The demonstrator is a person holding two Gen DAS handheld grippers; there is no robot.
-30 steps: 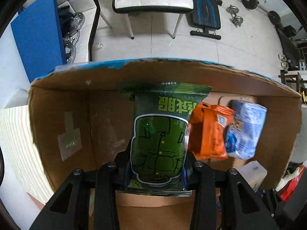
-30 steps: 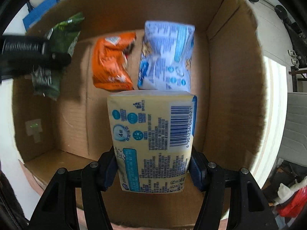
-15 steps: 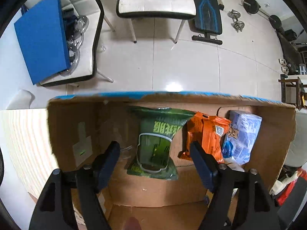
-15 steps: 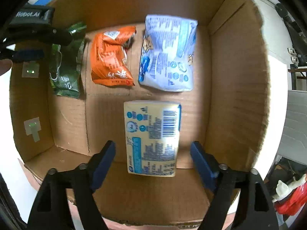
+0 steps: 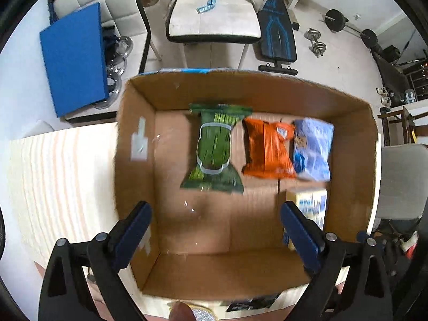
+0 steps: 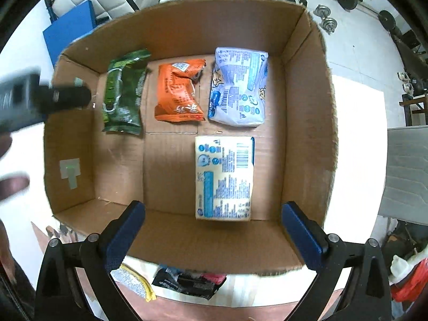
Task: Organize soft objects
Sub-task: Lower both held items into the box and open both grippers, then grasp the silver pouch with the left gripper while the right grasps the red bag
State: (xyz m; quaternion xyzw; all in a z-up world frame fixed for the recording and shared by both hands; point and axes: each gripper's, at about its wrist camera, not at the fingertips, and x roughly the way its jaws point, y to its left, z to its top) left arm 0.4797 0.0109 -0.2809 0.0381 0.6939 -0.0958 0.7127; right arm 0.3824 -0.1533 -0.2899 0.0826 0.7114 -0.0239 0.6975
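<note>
Nearest me, the right gripper [image 6: 214, 230] and left gripper [image 5: 215, 230] both hang spread wide and empty over the cardboard box [image 6: 307, 107]. Yellow tissue pack [image 6: 224, 178], barcode up, lies at five o'clock; beyond, green [image 6: 124, 93], orange [image 6: 178, 92] and blue [image 6: 239, 87] packets line up tidily. Their print is too small to read.

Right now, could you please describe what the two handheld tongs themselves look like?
Both look alike: the left tongs and right tongs have black angular frames with silver pivot screws, and each finger ends in a dark blue pad. No cables or sleeves are visible.
</note>
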